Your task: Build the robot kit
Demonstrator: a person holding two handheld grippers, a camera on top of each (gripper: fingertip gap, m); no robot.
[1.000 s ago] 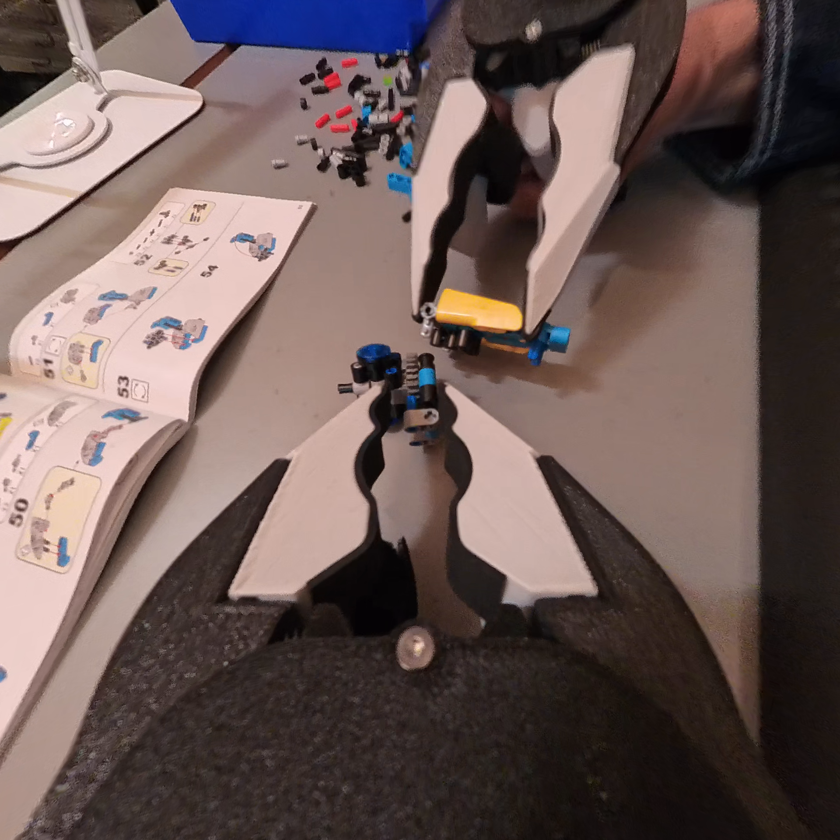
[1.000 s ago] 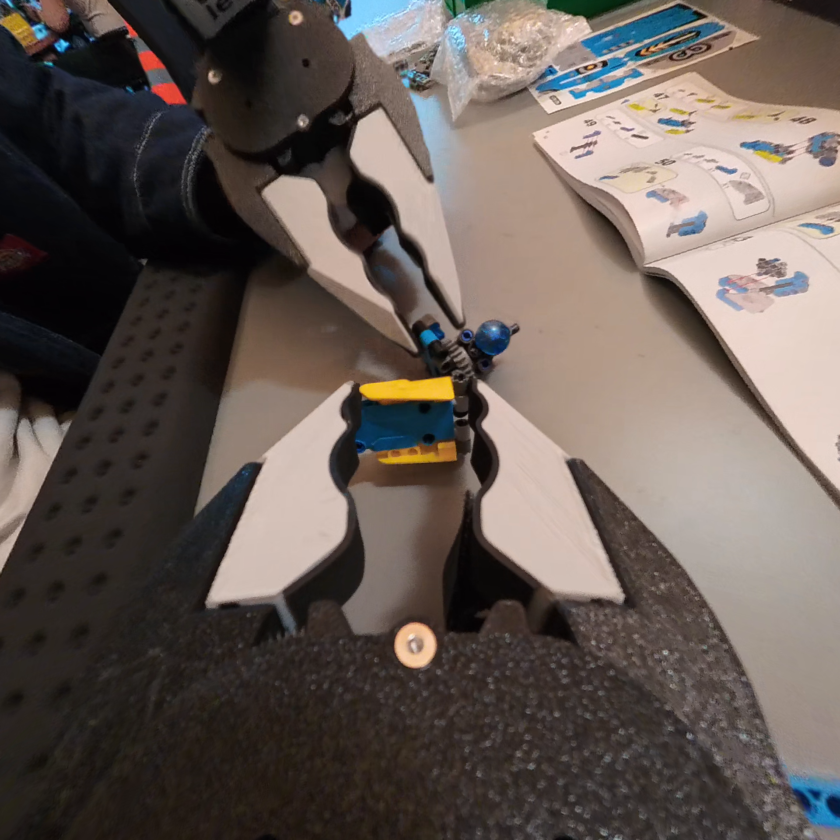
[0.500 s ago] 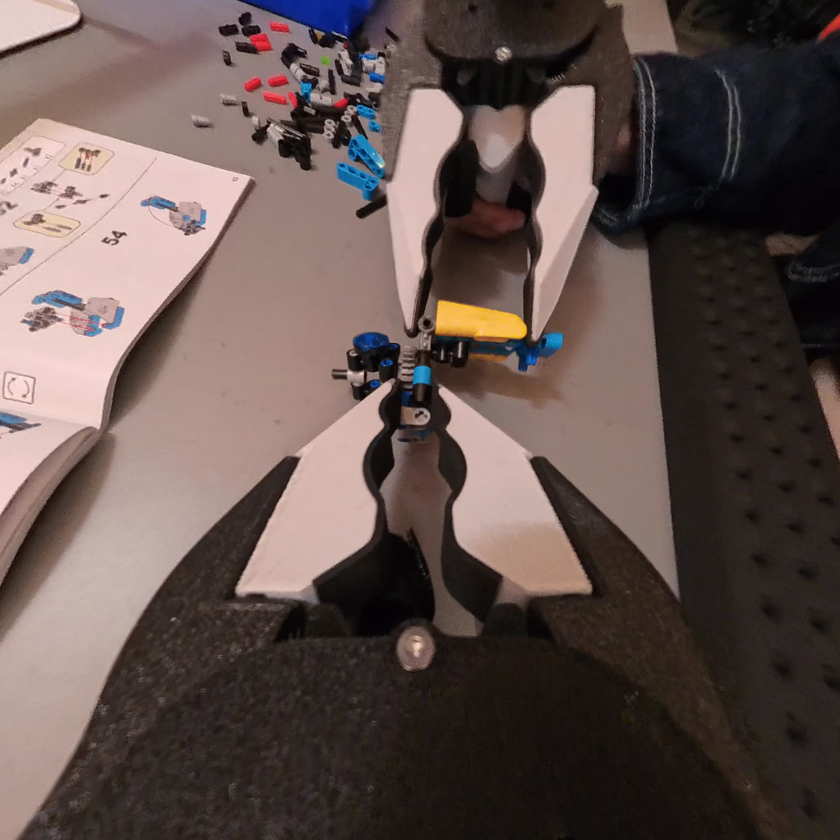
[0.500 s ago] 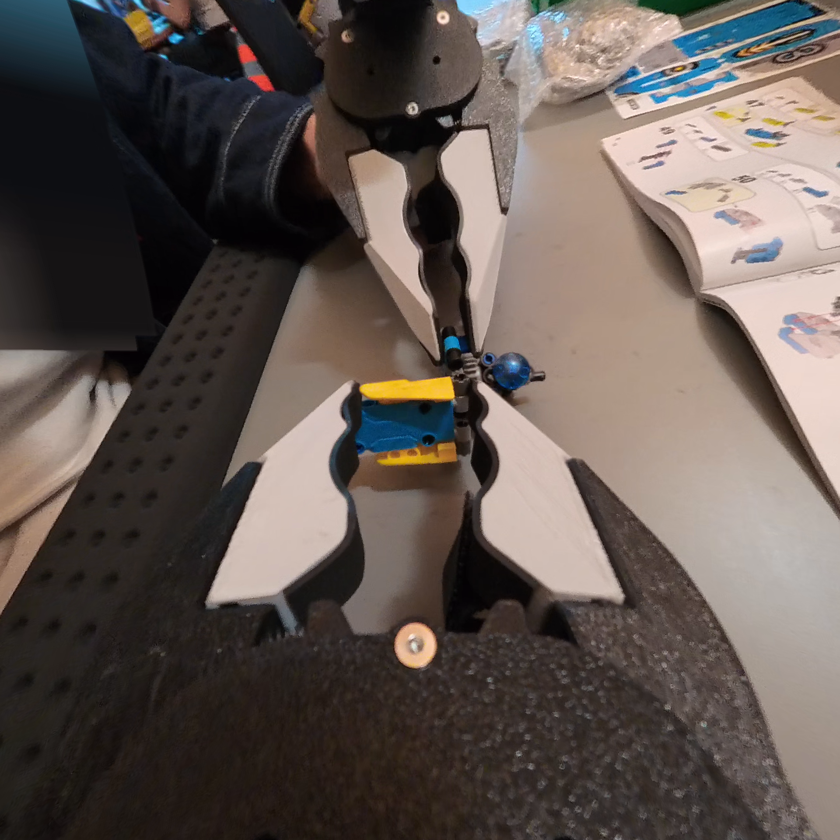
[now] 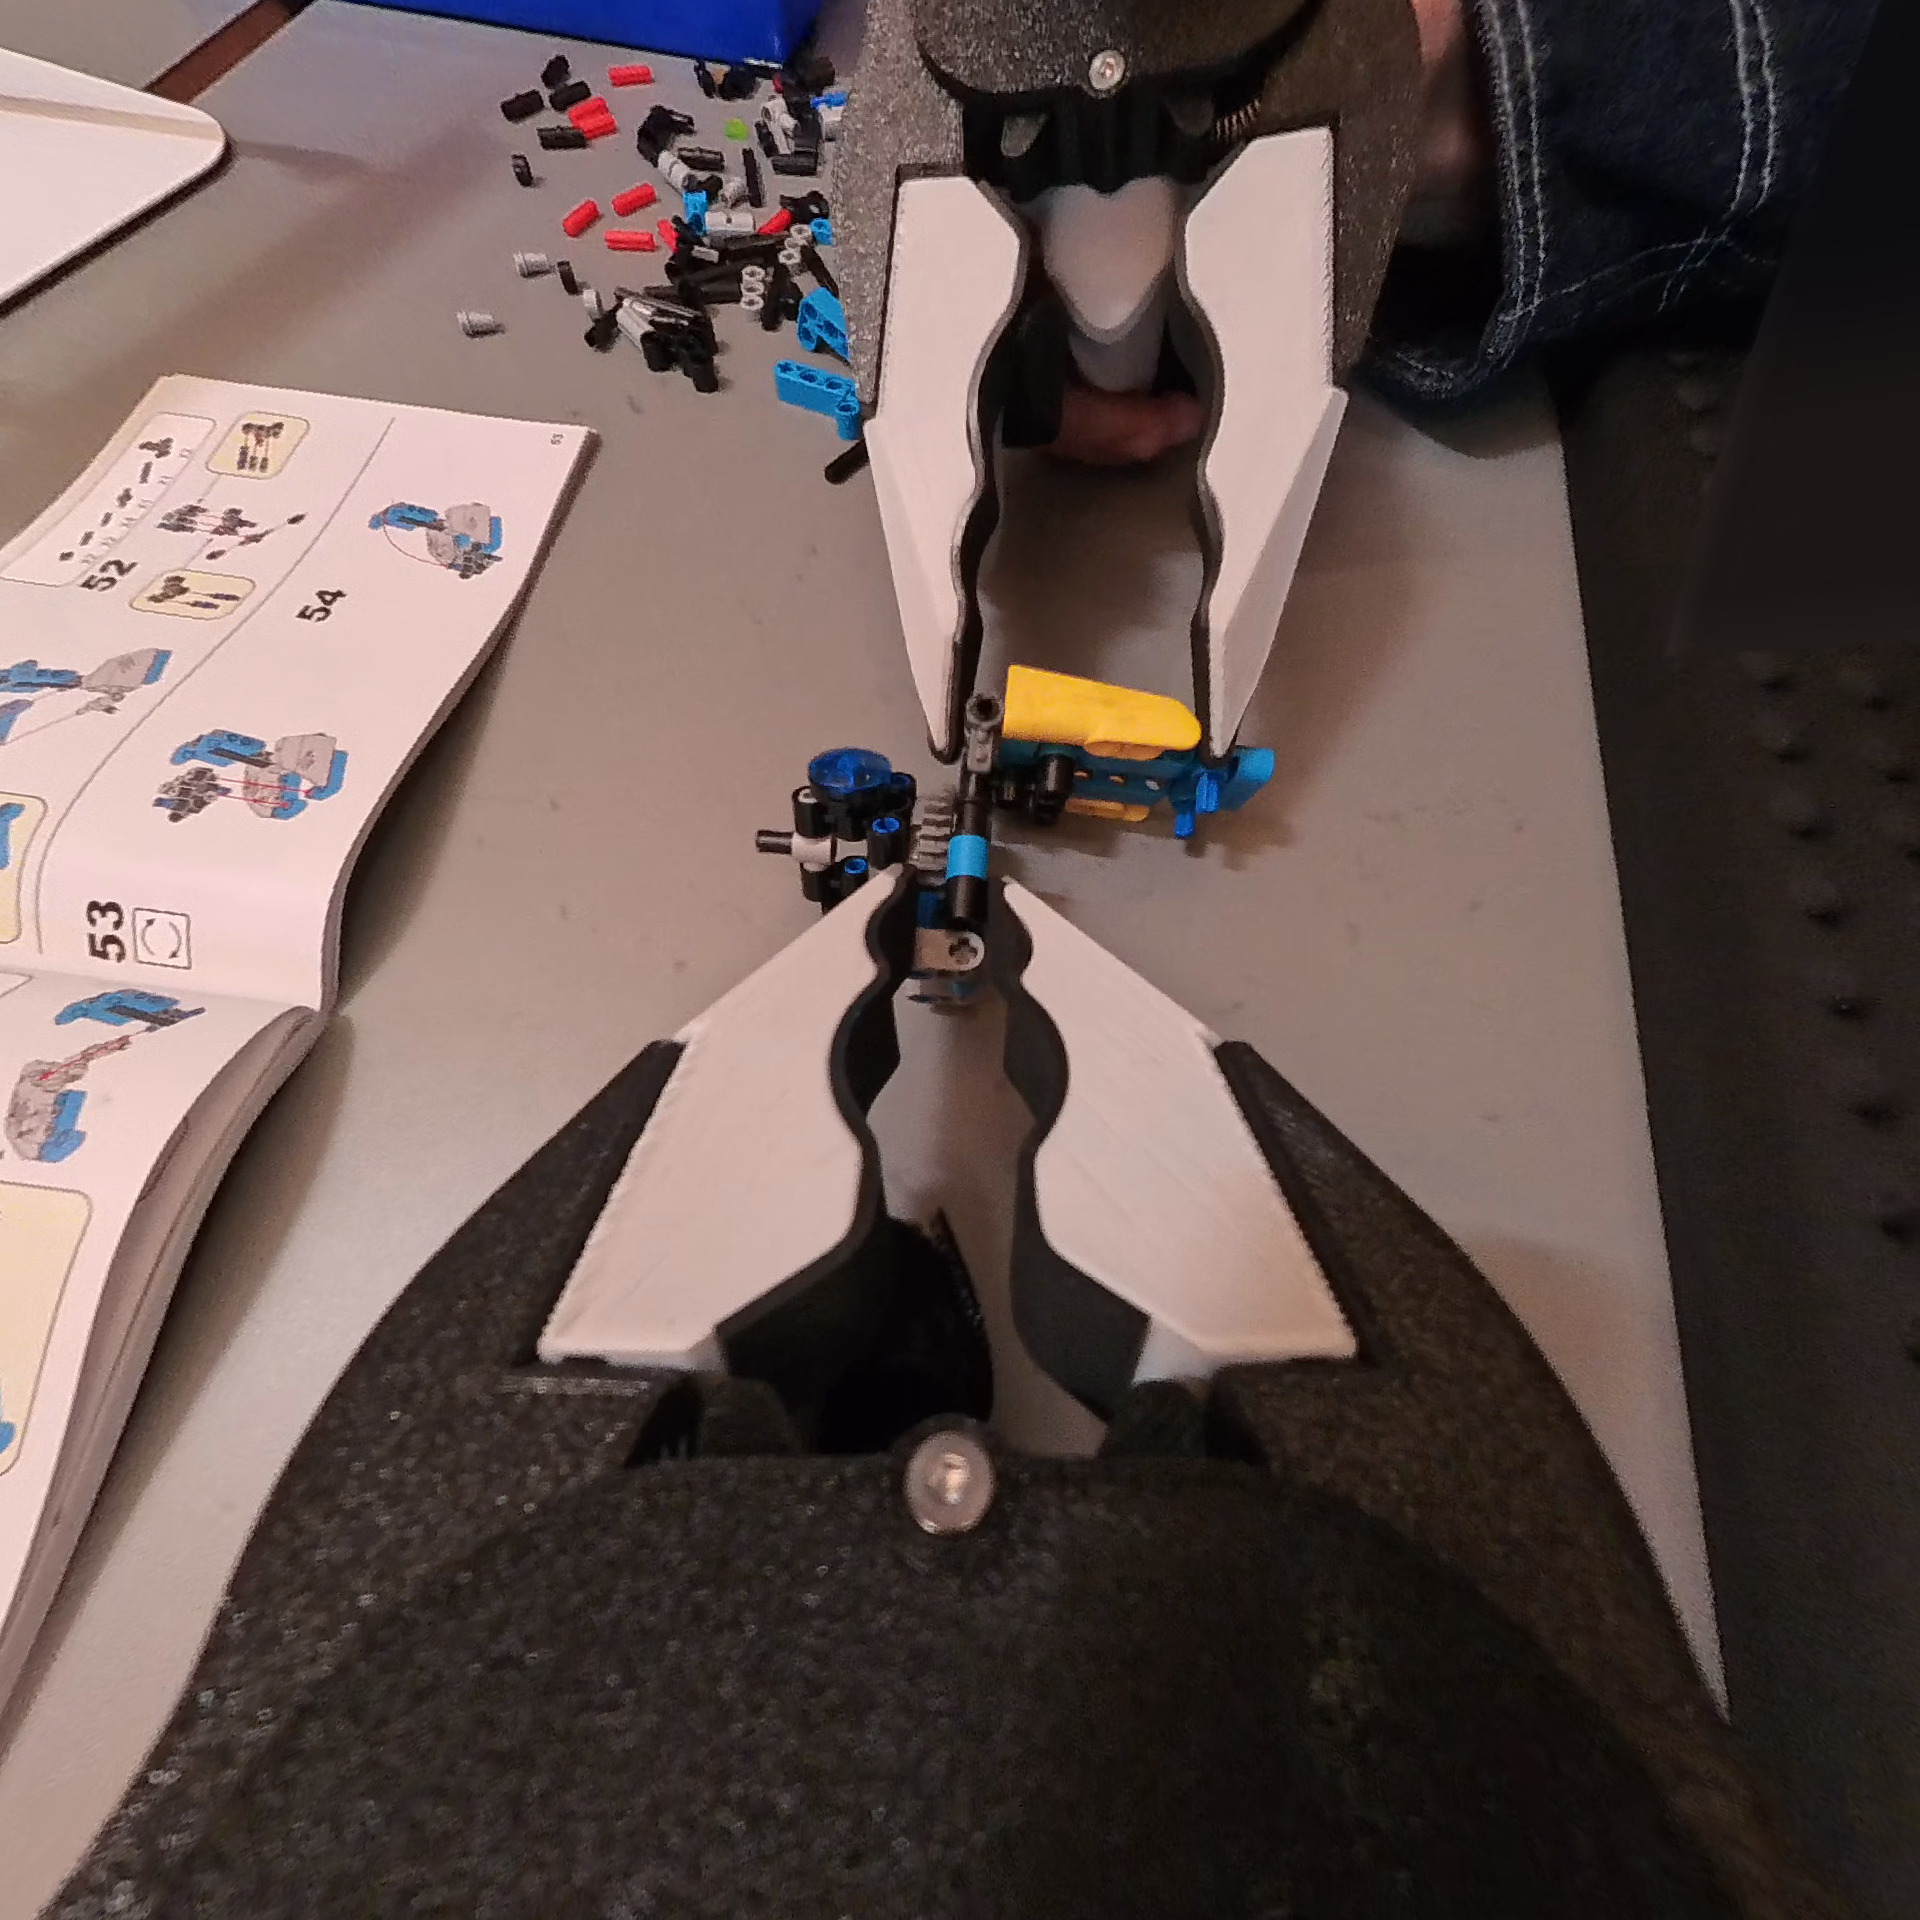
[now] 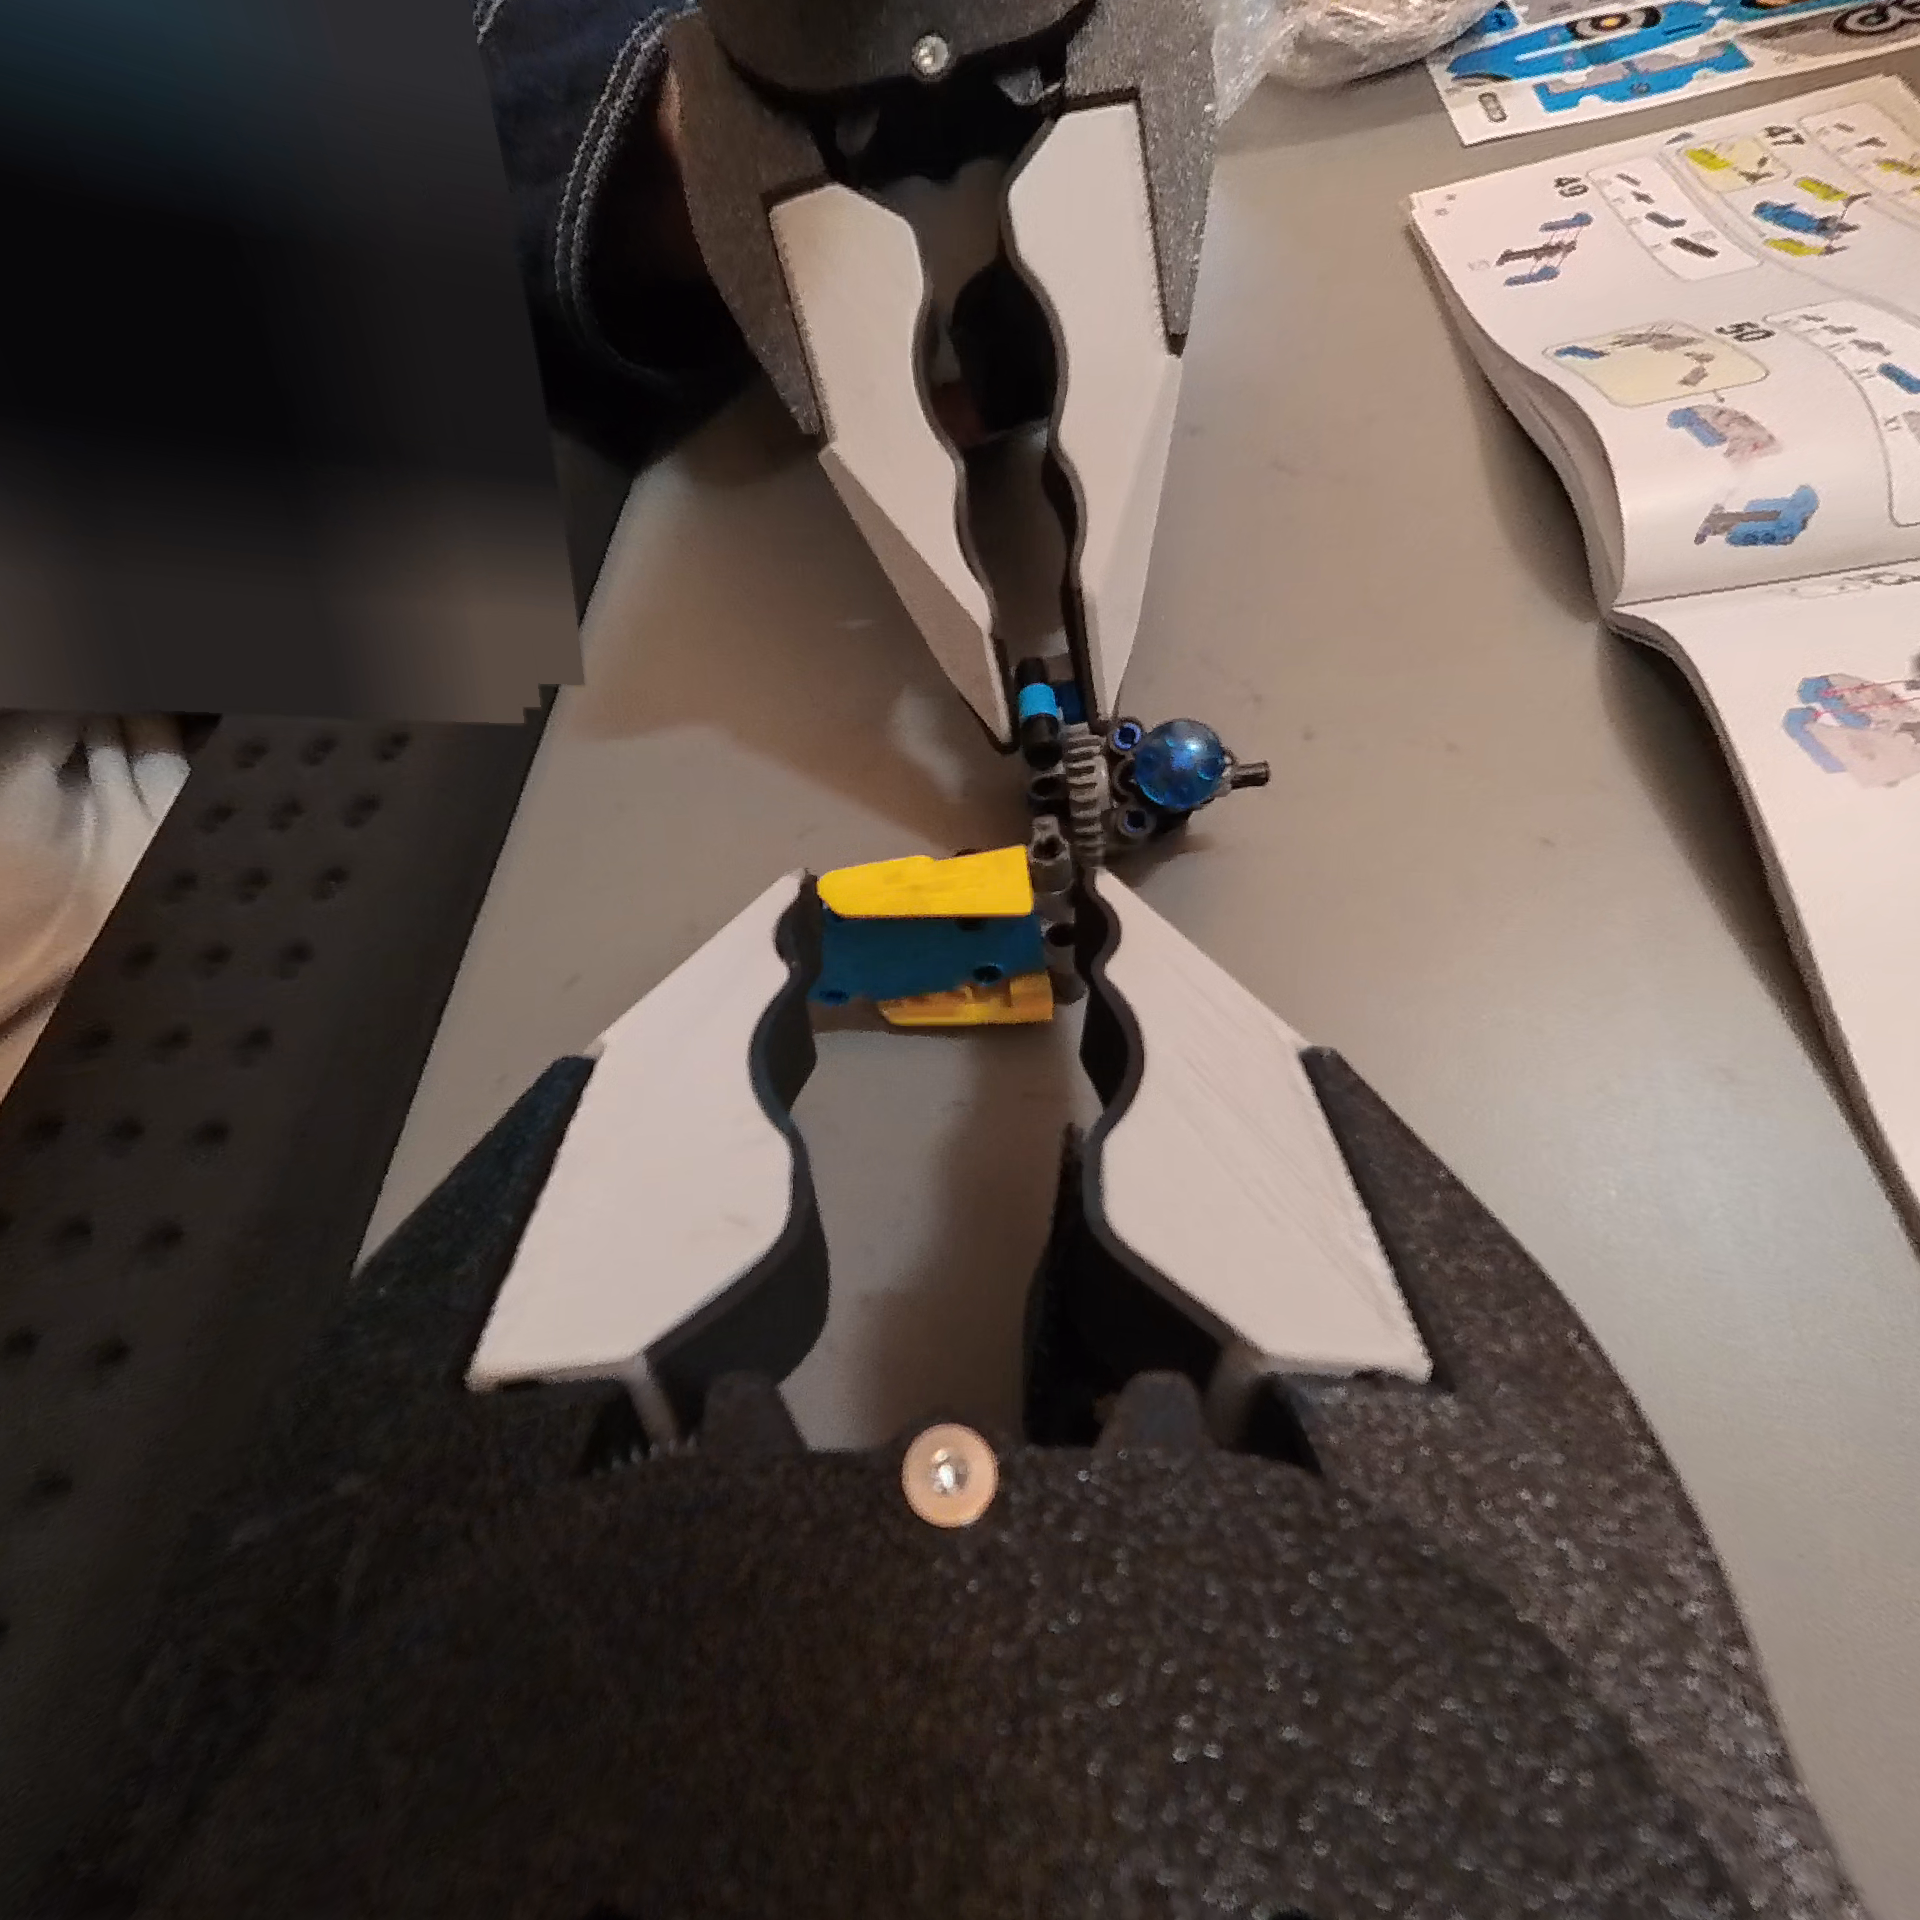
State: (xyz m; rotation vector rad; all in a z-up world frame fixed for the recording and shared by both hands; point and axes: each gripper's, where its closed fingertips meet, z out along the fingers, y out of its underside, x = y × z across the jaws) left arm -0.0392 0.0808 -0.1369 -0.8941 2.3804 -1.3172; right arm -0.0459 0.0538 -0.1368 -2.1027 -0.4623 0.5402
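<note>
Now my left gripper [image 5: 940, 894], jaws clamped on the gear piece [image 5: 940, 842], had closed on the yellow block [image 6: 930, 935] in my right gripper [image 6: 945, 914], pieces touching above the counter [image 5: 644, 727].

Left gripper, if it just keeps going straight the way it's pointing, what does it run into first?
Probably the right gripper, which faces it tip to tip. The left gripper grips the black-and-blue gear piece, already almost touching the yellow-and-blue block held there.

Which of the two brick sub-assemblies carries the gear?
The black-and-blue one clamped by the left gripper, with the blue dome; the right gripper holds the yellow-and-blue block.
</note>
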